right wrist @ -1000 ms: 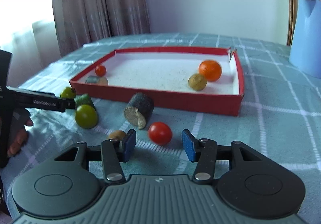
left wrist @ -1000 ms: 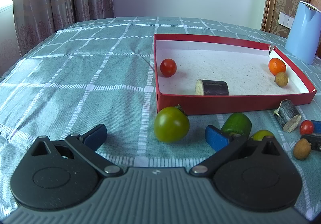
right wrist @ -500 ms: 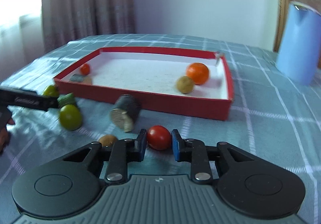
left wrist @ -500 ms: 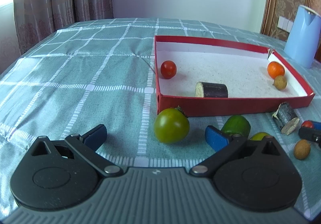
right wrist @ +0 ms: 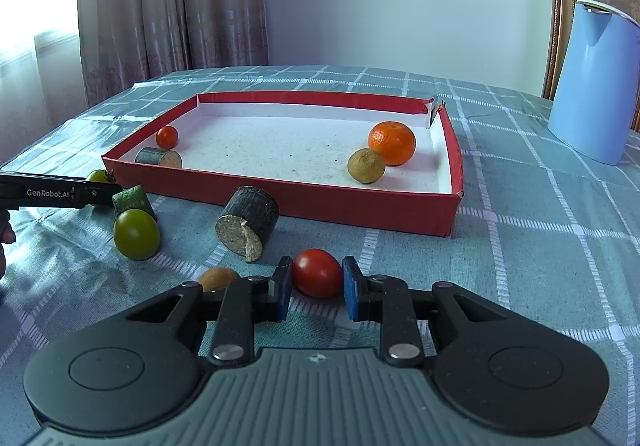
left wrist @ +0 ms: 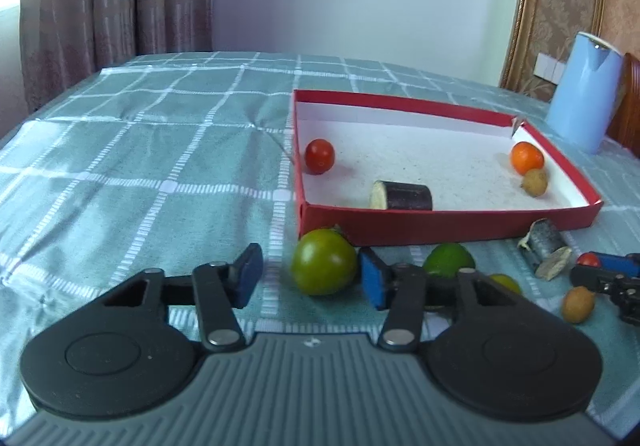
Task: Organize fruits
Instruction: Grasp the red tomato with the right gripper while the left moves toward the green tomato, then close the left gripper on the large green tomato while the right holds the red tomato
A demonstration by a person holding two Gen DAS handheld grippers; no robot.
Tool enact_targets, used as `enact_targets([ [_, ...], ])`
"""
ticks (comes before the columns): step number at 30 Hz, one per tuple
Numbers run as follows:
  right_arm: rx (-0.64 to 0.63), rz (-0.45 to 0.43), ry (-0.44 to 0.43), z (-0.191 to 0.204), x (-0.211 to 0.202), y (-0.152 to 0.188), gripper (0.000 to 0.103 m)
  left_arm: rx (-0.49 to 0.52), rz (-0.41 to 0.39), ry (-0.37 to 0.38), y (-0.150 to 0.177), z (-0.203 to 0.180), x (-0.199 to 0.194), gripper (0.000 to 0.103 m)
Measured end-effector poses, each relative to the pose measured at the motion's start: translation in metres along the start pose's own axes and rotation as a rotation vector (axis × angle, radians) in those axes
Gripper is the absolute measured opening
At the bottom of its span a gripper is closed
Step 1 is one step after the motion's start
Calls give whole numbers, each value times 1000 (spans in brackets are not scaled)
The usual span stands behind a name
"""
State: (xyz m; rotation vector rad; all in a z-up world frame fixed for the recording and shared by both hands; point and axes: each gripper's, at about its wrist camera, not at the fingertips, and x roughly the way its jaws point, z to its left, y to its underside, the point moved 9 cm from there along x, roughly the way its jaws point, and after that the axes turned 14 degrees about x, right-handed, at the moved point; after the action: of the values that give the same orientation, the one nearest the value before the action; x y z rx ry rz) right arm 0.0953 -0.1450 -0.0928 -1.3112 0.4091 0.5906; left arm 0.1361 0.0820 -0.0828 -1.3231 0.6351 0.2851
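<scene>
right tongs (right wrist: pixel 313 283) | clamp red tomato (right wrist: pixel 317 272) (on tablecloth (right wrist: pixel 520 246))

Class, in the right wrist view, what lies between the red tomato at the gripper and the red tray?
Only bare tablecloth: nothing lies between the red tomato and the tray.

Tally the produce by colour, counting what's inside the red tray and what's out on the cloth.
Red tomatoes: 2
Orange citrus: 1
Green pieces: 3
Brown round fruits: 2
Dark cut cylinders: 2
Total: 10
</scene>
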Motion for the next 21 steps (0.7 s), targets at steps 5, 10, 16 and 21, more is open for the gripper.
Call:
enact_targets([
  [5,4,-4,3,-1,-1,0,25,12,-18,37,-2,-5,-2,30],
  [10,16,-6,2,-3,0,-1,25,12,-21,82,-2,-8,-1,30],
  [16,39,-19,8,-6,-2,-2,25,8,-23,83,-2,-10,-2,30],
  [21,57,-32,12,-10,-4,-4,25,4,-24,78,-2,-8,-2,30],
])
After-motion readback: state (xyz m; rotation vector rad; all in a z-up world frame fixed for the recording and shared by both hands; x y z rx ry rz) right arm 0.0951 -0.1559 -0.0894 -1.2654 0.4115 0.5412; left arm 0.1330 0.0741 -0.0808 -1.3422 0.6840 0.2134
